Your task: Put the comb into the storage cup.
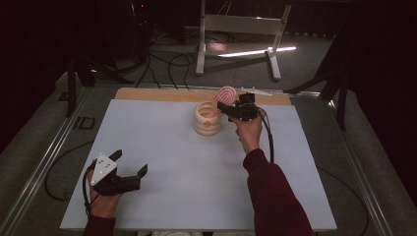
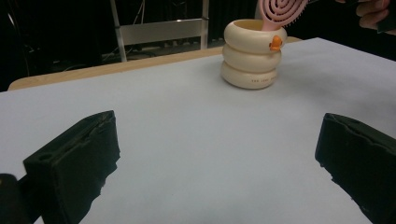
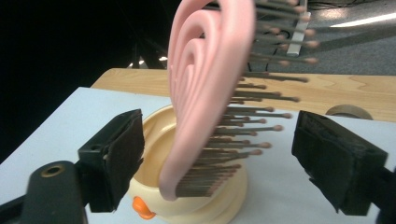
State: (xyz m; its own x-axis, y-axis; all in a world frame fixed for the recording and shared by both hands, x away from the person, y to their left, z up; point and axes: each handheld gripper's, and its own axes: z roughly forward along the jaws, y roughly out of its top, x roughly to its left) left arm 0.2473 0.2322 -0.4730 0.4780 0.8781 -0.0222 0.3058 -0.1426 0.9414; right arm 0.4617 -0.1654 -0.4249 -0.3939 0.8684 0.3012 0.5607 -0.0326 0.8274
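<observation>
A cream ringed cup (image 1: 207, 120) with a small orange duck on its rim stands at the far middle of the white table cover (image 1: 172, 152). A pink spiral hairbrush (image 1: 225, 94) leans upright in it. My right gripper (image 1: 225, 110) reaches the brush from the right. In the right gripper view the brush (image 3: 201, 84) stands between the two pads (image 3: 119, 154) over the cup (image 3: 156, 140), with gaps on both sides. My left gripper (image 1: 131, 162) rests open near the front left corner. From the left gripper view the cup (image 2: 252, 53) and brush (image 2: 280, 9) show far ahead.
A wooden strip (image 1: 162, 94) runs along the table's far edge, with a small round ring (image 3: 348, 111) lying on it. Behind the table stand a white metal frame (image 1: 241, 24) and loose cables (image 1: 172, 61) on the floor. Metal rails border the table's sides.
</observation>
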